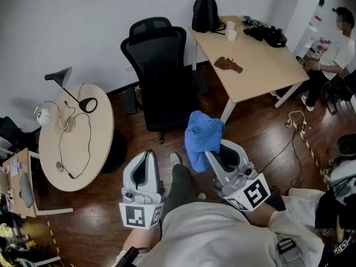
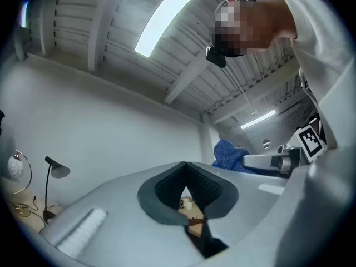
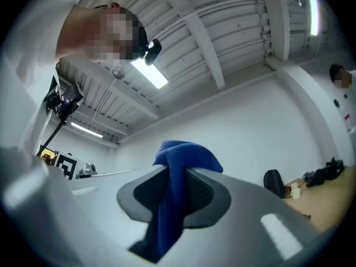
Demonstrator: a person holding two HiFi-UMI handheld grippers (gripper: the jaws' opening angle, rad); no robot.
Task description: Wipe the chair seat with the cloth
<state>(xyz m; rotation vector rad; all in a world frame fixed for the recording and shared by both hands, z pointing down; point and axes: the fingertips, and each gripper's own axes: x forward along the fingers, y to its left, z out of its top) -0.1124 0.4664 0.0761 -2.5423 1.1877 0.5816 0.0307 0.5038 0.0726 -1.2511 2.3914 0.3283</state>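
left gripper (image 1: 147, 153): held low, close to the person's body, left of their leg; jaws point forward and up. Its own view (image 2: 185, 164) looks at the wall and ceiling.
left jaws: pads meet at the tips, nothing between them. The wooden desk shows through the slot below the tips.
right gripper (image 1: 213, 151): held at about the same height, right of the leg, angled forward-left and tilted up; marker cube faces the head camera.
right jaws: clamped on the cloth (image 1: 203, 137). In the right gripper view (image 3: 179, 171) a fold runs down between the pads.
cloth: blue and bunched. Most of it mushrooms above the fingertips and some hangs down the front; a strip trails back through the jaw slot (image 3: 167, 216). It's in the air, not touching the chair.
chair (image 1: 158, 65): black office chair, straight ahead of the grippers, backrest toward the wall.
chair seat (image 1: 167, 109): facing the person, bare; its front edge is beyond the cloth, apart from it.
left edge: round table (image 1: 75, 143) with a desk lamp (image 1: 69, 85) and cables, near the chair's left side.
right edge: wooden desk (image 1: 250, 60), white leg just beside the chair; backpack (image 1: 205, 14) and mug (image 1: 231, 35) on top.
floor (image 1: 261, 143): dark wood, open between person and seat; a cable (image 1: 292, 135) lies to the right.
far right: a second person sits at the desk's end.
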